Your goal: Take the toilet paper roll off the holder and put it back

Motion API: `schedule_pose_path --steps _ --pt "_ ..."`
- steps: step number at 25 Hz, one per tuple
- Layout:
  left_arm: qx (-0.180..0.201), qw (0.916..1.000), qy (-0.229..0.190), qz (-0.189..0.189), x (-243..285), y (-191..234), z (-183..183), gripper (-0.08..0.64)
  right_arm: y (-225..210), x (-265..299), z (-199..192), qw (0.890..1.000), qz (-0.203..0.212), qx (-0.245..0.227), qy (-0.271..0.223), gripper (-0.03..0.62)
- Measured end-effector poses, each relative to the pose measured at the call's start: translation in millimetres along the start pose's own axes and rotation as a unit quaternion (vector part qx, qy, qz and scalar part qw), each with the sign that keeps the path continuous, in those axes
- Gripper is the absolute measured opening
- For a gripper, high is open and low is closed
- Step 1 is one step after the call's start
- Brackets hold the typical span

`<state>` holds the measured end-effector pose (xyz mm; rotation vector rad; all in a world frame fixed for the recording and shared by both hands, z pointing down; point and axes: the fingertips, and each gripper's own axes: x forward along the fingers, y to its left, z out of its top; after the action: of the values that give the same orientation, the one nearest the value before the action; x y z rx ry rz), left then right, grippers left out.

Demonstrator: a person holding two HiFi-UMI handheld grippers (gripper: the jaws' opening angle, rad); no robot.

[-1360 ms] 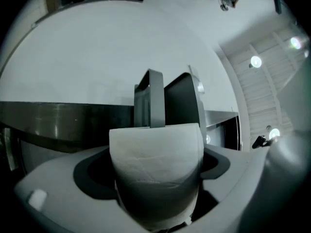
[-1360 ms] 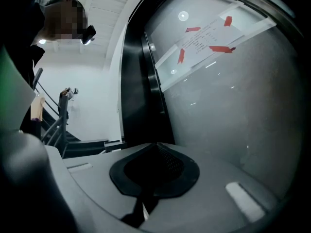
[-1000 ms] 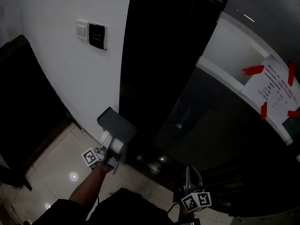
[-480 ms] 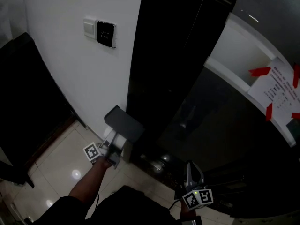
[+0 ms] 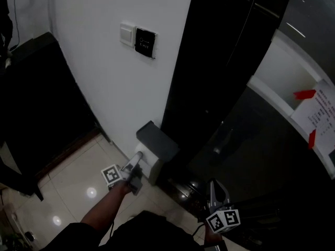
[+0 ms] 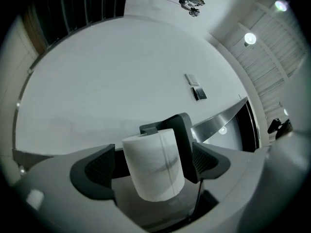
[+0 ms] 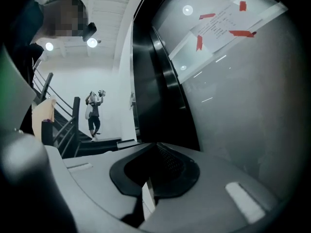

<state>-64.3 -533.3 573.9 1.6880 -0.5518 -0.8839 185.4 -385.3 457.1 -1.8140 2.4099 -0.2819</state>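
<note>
White wall [image 5: 94, 61] met tiled floor [image 5: 68, 177]. One holder [image 5: 157, 143], one toilet paper roll [image 6: 153, 166] between the left gripper's [image 5: 136, 161] parted jaws; the right gripper's [image 7: 155, 171] jaws were together.

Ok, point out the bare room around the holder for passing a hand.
Free: the white wall between the switch panel and the holder, and the tiled floor left of the left tool. Crowded: the holder itself, where the left tool's open jaws flank the toilet paper roll, right beside the black column.

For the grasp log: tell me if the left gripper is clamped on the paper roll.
No, the left gripper has its jaws apart, with a gap beside the paper roll.
</note>
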Motion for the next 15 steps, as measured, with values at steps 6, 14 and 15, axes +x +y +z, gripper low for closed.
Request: schedule_pose_path --steps 6,14,15 --pt "0.081 0.9953 0.006 0.053 -36.6 -13.4 11.6 0.479 29.7 28.8 -7.4 0.998 0.060 -0.019 0.018 0.014" --pt "0.359 0.9240 0.055 0.121 -63.2 -71.6 7.6 0.304 65.0 48.9 -18.1 0.991 0.125 -0.034 0.036 0.014" --pt "0.398 0.9048 0.051 0.144 -69.3 -76.9 11.4 0.250 66.5 48.0 -18.7 0.991 0.128 -0.032 0.036 0.014"
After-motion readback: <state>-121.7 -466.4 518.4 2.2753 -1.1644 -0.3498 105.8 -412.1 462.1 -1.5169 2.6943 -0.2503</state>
